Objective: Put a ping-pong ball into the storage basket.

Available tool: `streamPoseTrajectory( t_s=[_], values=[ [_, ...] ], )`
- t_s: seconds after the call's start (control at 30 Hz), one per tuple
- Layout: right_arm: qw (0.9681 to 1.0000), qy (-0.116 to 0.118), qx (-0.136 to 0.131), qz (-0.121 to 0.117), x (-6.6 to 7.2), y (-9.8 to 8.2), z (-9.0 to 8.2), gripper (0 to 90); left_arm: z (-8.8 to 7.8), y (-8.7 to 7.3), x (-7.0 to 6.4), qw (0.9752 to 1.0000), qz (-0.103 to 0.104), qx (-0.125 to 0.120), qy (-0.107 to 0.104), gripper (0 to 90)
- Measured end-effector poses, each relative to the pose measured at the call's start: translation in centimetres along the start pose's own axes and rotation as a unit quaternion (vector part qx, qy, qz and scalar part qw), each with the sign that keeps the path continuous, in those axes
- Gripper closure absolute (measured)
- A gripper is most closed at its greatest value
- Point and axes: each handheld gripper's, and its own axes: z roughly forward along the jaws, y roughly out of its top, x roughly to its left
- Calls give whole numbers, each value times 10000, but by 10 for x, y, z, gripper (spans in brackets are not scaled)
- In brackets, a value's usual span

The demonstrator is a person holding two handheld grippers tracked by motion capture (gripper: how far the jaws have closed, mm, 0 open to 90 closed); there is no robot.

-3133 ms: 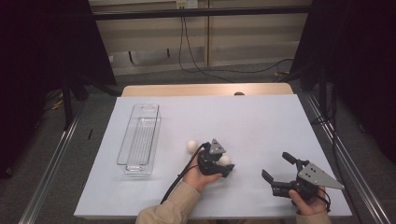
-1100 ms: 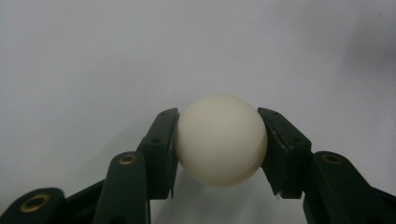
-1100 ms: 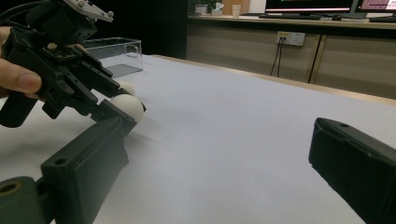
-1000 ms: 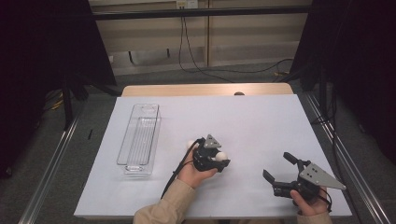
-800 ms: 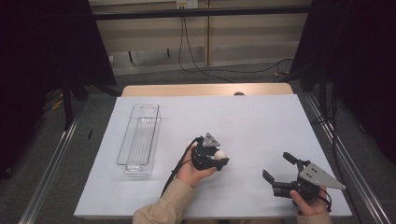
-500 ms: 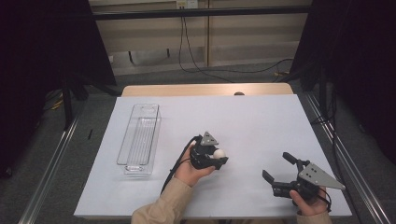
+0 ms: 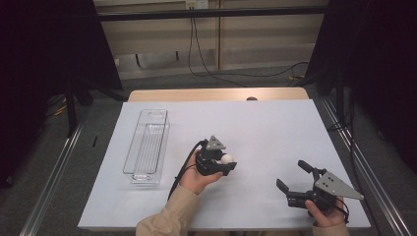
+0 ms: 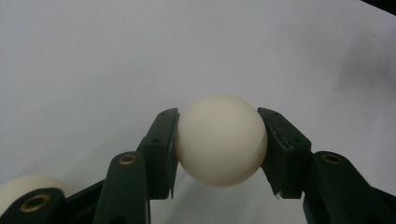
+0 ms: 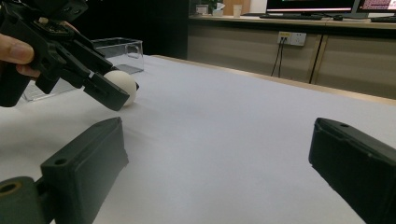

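White ball (image 8: 219, 140) clamped between both jaws of left gripper (image 7: 222, 164), mid-table on the white sheet (image 7: 275, 128). Second white ball (image 8: 21, 191) beside its left jaw. Clear bin (image 7: 147, 145) well left. Right gripper (image 7: 294, 181) agape, holding nothing.

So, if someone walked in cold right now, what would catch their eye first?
First the white ball, clamped between the two black jaws of the left tongs near the middle of the white table. Next the right tongs at the near right, jaws spread wide with nothing between them. Then the clear plastic tray, a long narrow bin on the table's left side.
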Motion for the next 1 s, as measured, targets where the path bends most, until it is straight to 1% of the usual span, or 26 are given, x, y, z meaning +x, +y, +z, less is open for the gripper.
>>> streamPoseTrajectory(
  t_s=[0.37, 0.43, 1.0],
  values=[
    [10000, -19, -6, 1, 0, 0, -1, 33, -8, 1, 8, 10000, -25, -18, 63, 509],
    [10000, -18, -8, 10, -1, 0, -1, 33, -9, 1, 9, 9999, -55, -28, 94, 509],
    [10000, -34, 2, -4, 0, 0, -4, 33, -19, 3, 16, 9998, -113, -65, 123, 509]
  ],
)
